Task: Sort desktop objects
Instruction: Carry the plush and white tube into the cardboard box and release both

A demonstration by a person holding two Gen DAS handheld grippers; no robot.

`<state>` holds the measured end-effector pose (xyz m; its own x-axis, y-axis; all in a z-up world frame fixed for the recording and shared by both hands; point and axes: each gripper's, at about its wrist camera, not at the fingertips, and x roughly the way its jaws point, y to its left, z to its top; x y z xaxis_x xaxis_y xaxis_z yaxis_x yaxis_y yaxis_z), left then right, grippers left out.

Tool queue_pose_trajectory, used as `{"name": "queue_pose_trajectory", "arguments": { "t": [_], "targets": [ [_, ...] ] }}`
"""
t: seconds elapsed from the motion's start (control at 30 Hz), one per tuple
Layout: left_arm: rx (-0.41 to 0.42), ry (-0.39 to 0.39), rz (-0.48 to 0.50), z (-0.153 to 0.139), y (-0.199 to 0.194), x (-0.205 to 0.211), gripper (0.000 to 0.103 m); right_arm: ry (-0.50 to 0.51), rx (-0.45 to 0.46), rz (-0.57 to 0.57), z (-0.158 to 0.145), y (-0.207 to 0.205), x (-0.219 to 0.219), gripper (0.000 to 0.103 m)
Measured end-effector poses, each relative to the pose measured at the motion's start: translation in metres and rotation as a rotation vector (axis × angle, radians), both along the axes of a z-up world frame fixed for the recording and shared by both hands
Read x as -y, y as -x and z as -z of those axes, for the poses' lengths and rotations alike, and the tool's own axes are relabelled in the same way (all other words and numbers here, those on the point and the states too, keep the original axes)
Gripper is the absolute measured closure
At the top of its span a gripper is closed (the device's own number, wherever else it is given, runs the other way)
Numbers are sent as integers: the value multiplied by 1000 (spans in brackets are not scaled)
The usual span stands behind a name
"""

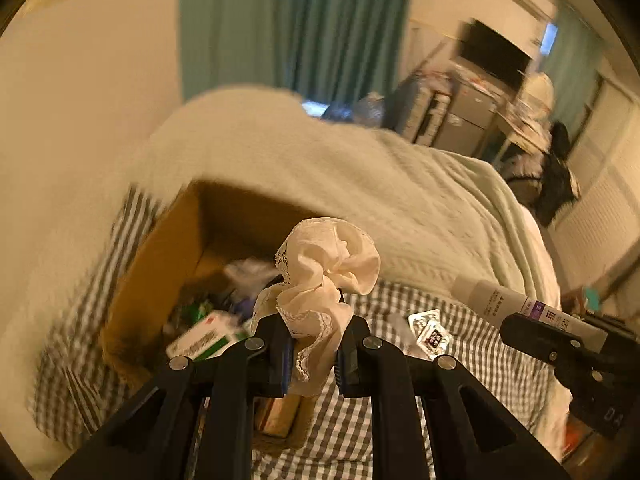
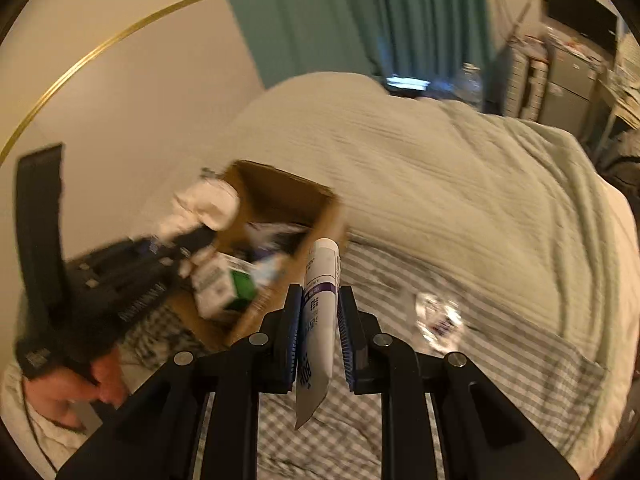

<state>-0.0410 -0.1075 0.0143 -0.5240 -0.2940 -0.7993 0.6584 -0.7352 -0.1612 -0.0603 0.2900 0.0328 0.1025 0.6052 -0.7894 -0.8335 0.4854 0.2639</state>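
A cream scrunchie (image 1: 326, 268) of soft gathered fabric, edged with lace, is pinched between the blue-padded jaws of the left gripper (image 1: 314, 350); its ruffled loops stand up above the fingertips and a lace-trimmed fold hangs down between them. It is held in the air over the near rim of an open cardboard box (image 1: 160, 248), whose plain brown walls are seen from above. Inside the box lie a green-and-white carton (image 1: 208, 336) and some crumpled, blurred items that cannot be made out.

The jaws of the right gripper (image 2: 319, 332) are closed on a white squeeze tube (image 2: 318, 320) — smooth, cylindrical at the rounded cap end, flattened to a crimped seam at the lower end, with a purple band and printed text. The tube is held upright between the ribbed blue pads, its cap pointing away from the camera, just beside the box's right wall.

The box rests on a bed covered by a grey-and-white gingham sheet (image 1: 472, 344), with a pale green ribbed blanket (image 2: 460, 184) heaped behind it. A small shiny foil packet (image 1: 430, 330) with crinkled edges lies flat on the gingham, to the right of the box and apart from both grippers. Teal pleated curtains (image 2: 360, 16) hang at the back.
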Motion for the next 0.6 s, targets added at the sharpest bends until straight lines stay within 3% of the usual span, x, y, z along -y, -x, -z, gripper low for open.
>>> {"name": "queue_pose_trajectory", "arguments": {
  "t": [0.1,0.23,0.33,0.47,0.53,0.57,0.6],
  "targets": [
    [16,-43,-60,19,-10,29,88,-15,-11,-37,6,15,-36,86],
    [71,-35,-94,41,-18,54,88,-2,-52,-88,34,21,-75,86],
    [72,-75,-118,54,-30,72,87,3,-99,-92,56,15,-105,86],
    [106,-45,-132,68,-28,86,86,-1,-139,-85,75,7,-131,85],
    [110,-50,-133,70,-22,92,79,5,-126,-79,81,6,-141,85],
    [110,-56,-136,71,-20,94,75,1,-119,-72,82,6,-141,81],
    [116,-55,-141,72,-18,95,63,-5,-119,-69,81,7,-138,71]
  ]
}}
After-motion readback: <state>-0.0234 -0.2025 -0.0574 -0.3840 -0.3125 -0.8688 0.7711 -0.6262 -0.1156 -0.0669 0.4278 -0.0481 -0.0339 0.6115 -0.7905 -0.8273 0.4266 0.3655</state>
